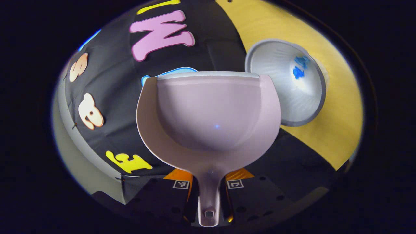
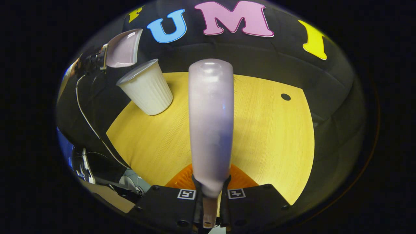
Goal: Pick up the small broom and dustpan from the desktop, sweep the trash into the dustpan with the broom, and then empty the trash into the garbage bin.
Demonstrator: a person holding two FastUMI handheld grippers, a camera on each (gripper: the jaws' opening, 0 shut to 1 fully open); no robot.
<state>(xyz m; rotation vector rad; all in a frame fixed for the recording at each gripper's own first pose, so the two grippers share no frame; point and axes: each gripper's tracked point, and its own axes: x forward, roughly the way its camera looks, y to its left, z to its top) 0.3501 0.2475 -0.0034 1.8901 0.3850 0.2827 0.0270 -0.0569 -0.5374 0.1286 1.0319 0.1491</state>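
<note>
Jaws of the left gripper (image 1: 208,195) are clamped on the narrow handle of a pale lilac plastic dustpan (image 1: 208,113), which is held up off the yellow wood-grain desk (image 1: 338,107), its hollow facing the camera and showing no trash. Jaws of the right gripper (image 2: 210,198) are pressed together on the handle of a pale lilac plastic small broom (image 2: 211,123), held above the desk (image 2: 269,139) and pointing away toward the black cloth wall; its bristles can't be made out from this angle. Beside the dustpan's right edge in the left gripper view stands a white ribbed plastic garbage bin (image 1: 286,81), its mouth open toward the camera, with a small blue scrap (image 1: 299,67) inside, possibly crumpled paper. In the right gripper view, the bin (image 2: 146,87) stands at the desk's far left corner.
</note>
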